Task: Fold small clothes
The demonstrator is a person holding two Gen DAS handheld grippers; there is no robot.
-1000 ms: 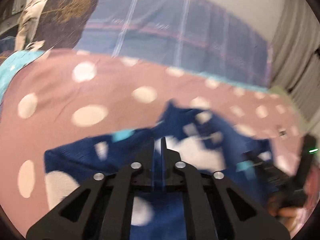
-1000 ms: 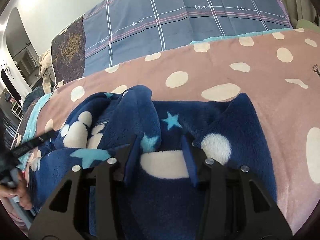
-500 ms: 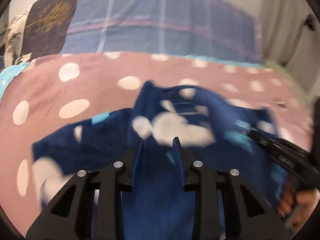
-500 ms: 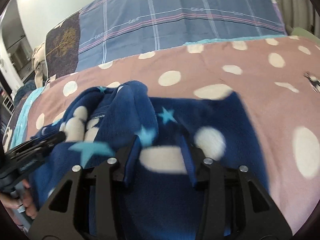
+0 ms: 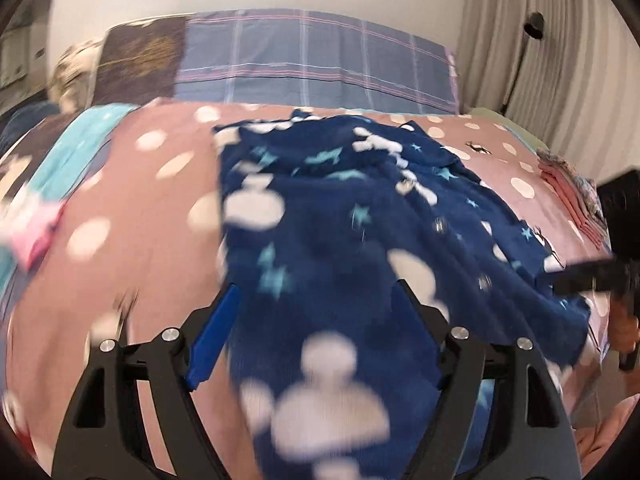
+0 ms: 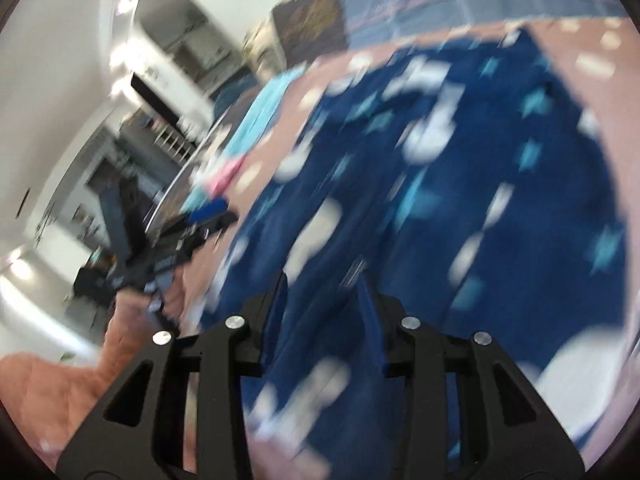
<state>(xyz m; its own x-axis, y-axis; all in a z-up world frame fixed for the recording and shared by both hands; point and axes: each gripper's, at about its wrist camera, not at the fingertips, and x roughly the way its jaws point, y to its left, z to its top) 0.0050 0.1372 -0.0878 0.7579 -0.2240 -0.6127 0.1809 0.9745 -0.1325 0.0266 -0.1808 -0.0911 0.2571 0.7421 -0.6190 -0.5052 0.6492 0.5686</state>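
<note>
Navy starred fleece garment [image 5: 344, 216] under both grippers, left gripper [image 5: 316, 300] spread wide, right gripper [image 6: 322, 284] apart, tilted.

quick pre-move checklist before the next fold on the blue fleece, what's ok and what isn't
1. Left tool free of cloth: ok, its jaws stand wide open over the blue fleece garment.
2. Right tool open: ok, jaws apart; whether cloth is caught between them, cannot tell, the view is blurred.
3. Garment lying flat on the dotted pink bedspread: not ok, it is rumpled and ridged across the middle.
4. Garment fully on the bed: cannot tell, its near edge runs under the tools.
5. Space beside the garment: not ok on the right, a folded pink stack sits close by.
6. Views sharp enough to aim: not ok, both are motion-blurred.
</note>
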